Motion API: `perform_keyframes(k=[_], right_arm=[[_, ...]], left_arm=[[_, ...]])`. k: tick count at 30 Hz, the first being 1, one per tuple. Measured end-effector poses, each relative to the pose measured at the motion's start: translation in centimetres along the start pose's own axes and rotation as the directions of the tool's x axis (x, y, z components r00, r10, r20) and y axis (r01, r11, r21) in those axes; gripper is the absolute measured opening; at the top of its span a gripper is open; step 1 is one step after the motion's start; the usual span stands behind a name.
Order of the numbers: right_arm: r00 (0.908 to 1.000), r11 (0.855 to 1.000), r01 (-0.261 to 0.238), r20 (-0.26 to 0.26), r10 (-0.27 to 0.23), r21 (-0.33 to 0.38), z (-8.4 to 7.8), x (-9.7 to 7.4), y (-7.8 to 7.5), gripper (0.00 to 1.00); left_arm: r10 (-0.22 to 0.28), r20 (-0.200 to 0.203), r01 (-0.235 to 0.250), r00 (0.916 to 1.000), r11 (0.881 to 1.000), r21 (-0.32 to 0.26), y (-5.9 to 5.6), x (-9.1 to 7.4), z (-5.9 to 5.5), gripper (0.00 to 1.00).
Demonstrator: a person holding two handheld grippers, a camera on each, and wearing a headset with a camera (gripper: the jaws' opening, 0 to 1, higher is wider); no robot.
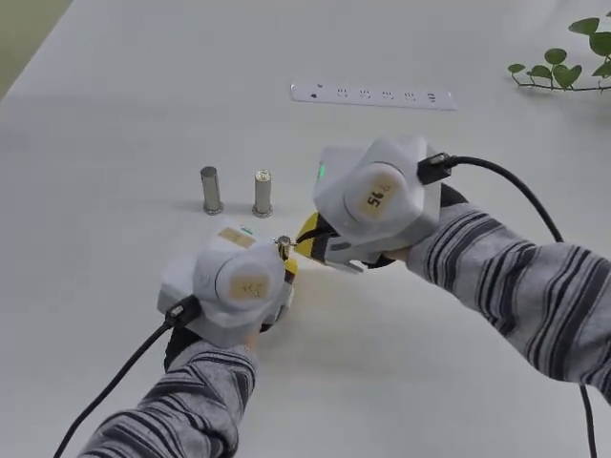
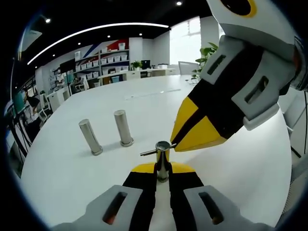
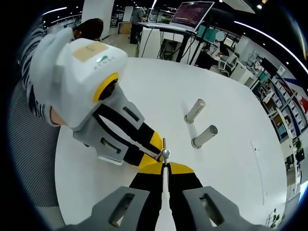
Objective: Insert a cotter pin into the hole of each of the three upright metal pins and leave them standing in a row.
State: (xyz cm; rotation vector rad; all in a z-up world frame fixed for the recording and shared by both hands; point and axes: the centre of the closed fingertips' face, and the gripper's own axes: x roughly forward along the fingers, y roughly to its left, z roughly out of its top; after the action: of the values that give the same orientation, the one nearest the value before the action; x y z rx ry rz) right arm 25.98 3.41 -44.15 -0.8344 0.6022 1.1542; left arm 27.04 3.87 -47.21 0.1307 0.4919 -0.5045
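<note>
Two bare metal pins (image 1: 211, 190) (image 1: 263, 193) stand upright side by side on the white table (image 1: 115, 114). My left gripper (image 1: 284, 263) is shut on the shaft of a third metal pin (image 2: 162, 162), holding it upright just in front of them. A thin cotter pin (image 2: 153, 151) lies across that pin's head, through its hole, with its tip poking out on the far side. My right gripper (image 3: 165, 166) is shut on the cotter pin's other end, its yellow fingertips (image 2: 197, 132) right against the pin's head (image 3: 165, 153). The two free pins (image 3: 195, 111) (image 3: 205, 136) also appear behind.
A white power strip (image 1: 372, 95) lies at the back of the table. Plant leaves (image 1: 568, 67) reach in at the far right. Black cables (image 1: 516, 186) trail from both grippers. Shelves and desks stand beyond the table.
</note>
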Motion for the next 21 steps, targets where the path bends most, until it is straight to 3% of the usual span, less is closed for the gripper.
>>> perform_keyframes(k=[15, 21], right_arm=[[0.9999, 1.000, -0.003, 0.010, 0.003, -0.009, 0.41, 0.33, 0.07, 0.00], [0.9997, 1.000, 0.002, 0.024, -0.002, 0.024, 0.43, 0.24, 0.10, 0.00]], left_arm=[[0.007, 0.000, -0.007, 1.0000, 1.000, -0.011, 0.06, 0.04, -0.02, 0.05], [0.008, -0.002, -0.008, 1.0000, 1.000, -0.016, 0.07, 0.04, -0.02, 0.05]])
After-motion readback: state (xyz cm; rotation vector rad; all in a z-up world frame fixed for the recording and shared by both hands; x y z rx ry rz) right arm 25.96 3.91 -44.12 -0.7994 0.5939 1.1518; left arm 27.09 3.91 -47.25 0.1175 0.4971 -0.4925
